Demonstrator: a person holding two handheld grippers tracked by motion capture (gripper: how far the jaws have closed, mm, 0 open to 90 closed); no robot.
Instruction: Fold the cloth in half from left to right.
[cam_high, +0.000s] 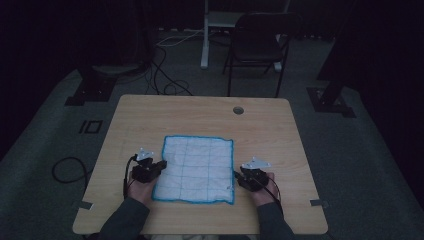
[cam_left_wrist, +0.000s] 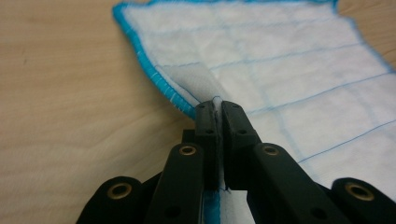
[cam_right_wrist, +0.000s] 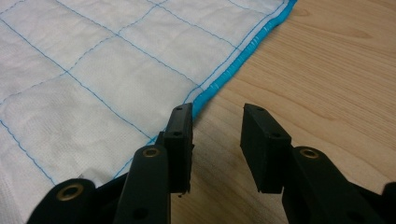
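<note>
Cloth, white with blue stitching and a blue hem, lies spread flat on the wooden worktop in the high view, the left gripper at its left edge and the right gripper at its right edge, each in a person's hand. Folding appears barely begun, with one side gripped and the other not yet.

Left gripper view: the left gripper has its jaws closed on the hem, a small flap of cloth pinched up between them.

Right gripper view: the right gripper stands with jaws apart and holding nothing, one jaw at the hem of the cloth, the other over bare worktop.
</note>
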